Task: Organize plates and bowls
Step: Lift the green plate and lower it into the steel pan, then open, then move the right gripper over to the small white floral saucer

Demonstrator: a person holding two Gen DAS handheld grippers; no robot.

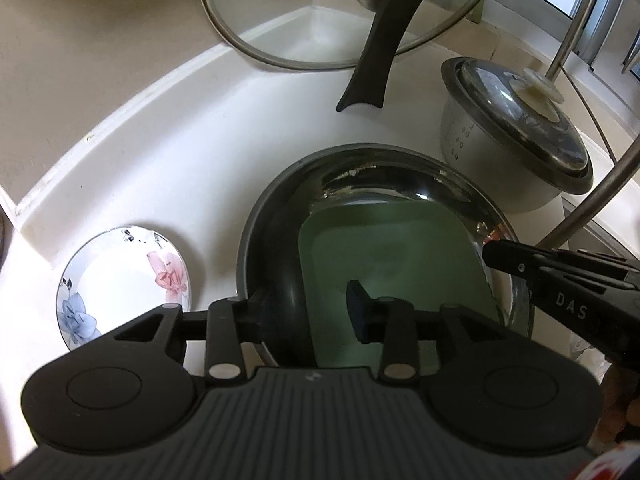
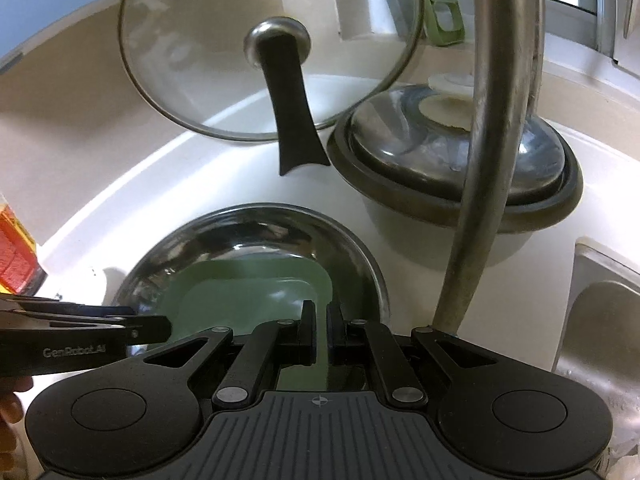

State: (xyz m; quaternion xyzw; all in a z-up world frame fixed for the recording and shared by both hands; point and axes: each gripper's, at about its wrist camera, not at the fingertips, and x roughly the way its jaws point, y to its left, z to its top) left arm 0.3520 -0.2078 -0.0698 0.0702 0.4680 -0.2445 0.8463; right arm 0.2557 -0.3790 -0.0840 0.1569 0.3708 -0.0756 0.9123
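A green square plate (image 1: 396, 256) lies inside a steel bowl (image 1: 400, 172) on the white counter. My left gripper (image 1: 308, 312) is open, its fingers astride the bowl's near-left rim and the plate's left edge. My right gripper (image 2: 321, 330) is shut on the green plate's (image 2: 256, 292) right edge, inside the steel bowl (image 2: 256, 228). The right gripper also shows in the left wrist view (image 1: 496, 254) at the bowl's right rim. A floral plate (image 1: 120, 280) sits on the counter to the left of the bowl.
A glass lid with a black handle (image 1: 368, 60) leans against the back wall. A lidded grey pot (image 1: 516, 140) stands at the back right. A curved steel faucet pipe (image 2: 488, 140) rises at the right beside a steel sink (image 2: 600, 320). An orange bottle (image 2: 16, 248) stands at the left.
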